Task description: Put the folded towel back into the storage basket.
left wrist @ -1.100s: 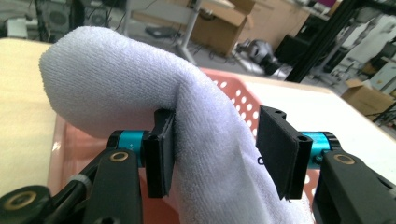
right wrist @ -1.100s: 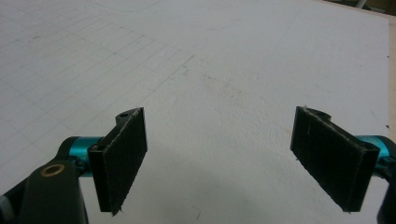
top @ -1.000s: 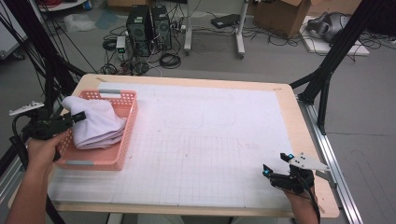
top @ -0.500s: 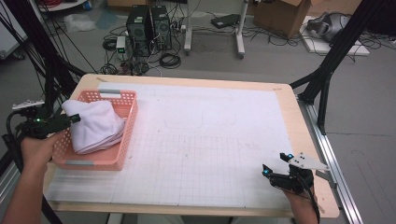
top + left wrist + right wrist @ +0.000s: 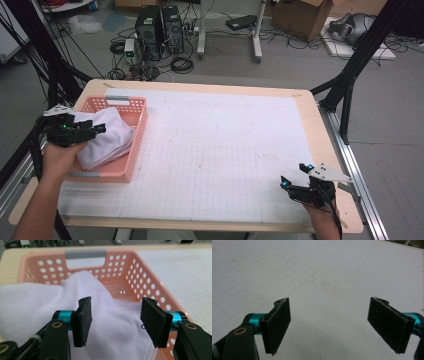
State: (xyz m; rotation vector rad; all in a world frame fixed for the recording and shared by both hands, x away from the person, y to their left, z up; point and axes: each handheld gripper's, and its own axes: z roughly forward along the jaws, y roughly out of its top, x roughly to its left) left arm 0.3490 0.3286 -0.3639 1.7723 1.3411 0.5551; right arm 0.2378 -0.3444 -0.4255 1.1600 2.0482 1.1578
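A pink perforated basket (image 5: pixel 136 130) (image 5: pixel 150 282) stands at the table's left edge, and a white cloth (image 5: pixel 105 140) (image 5: pixel 117 332) lies heaped inside it. My left gripper (image 5: pixel 95 129) (image 5: pixel 115 320) hovers over the basket's left side, open, its jaws apart above the cloth and holding nothing. Near the table's front right corner my right gripper (image 5: pixel 292 183) (image 5: pixel 337 326) stands open just above the white gridded mat (image 5: pixel 225 150) (image 5: pixel 324 277), with nothing between its jaws.
The basket has a grey handle (image 5: pixel 118 98) (image 5: pixel 85 253) on its far wall. Black frame legs (image 5: pixel 350 75) rise beside the table's right edge. Computers and cables (image 5: pixel 160 30) lie on the floor beyond the table.
My left gripper has drawn back to the left from the middle of the basket to its left rim, its jaws now free of the cloth. The right gripper has stayed put.
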